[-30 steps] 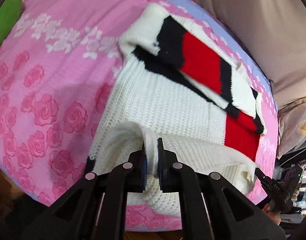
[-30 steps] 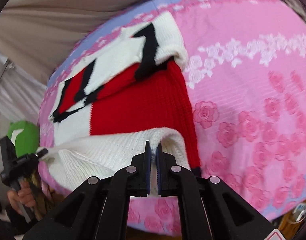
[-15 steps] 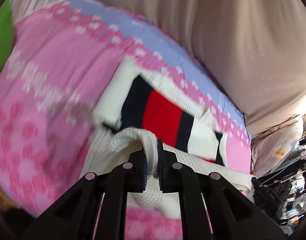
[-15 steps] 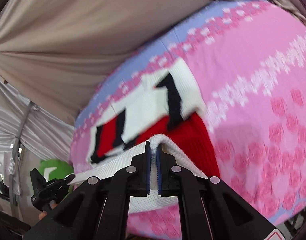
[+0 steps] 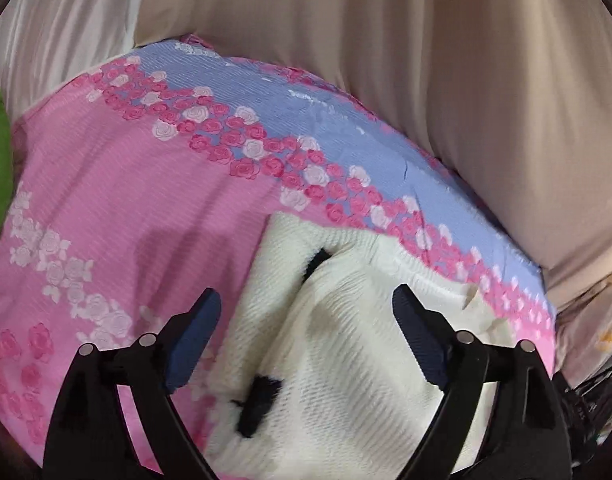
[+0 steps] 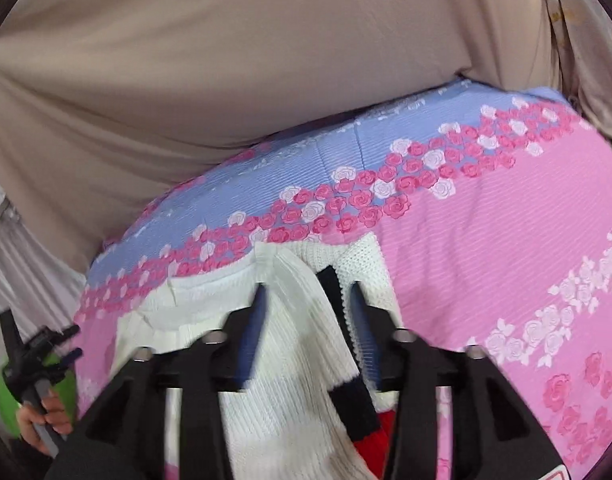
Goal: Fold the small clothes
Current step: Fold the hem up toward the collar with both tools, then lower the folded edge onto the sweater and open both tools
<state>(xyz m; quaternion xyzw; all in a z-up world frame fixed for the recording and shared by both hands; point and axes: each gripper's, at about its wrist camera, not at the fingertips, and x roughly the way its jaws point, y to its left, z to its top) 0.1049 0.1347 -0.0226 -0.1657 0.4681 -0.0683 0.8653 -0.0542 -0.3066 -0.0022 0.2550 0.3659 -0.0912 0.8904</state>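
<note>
Release is our step now: both the left gripper point(image 5: 306, 316) and right gripper point(image 6: 306, 312) are opening, nothing pinched, above the folded sweater point(image 5: 346, 340) on the bedspread point(image 5: 125, 200). Next we smooth it.

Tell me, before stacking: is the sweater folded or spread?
Folded: the sweater lies doubled on the bedspread, white knit covering most colour.

Both grippers opening, tilted downward

The left gripper point(image 5: 306, 312) is spreading its jaws wide; the right gripper point(image 6: 306, 300) is parting less, a hand point(image 6: 45, 420) showing at eight o'clock.
</note>
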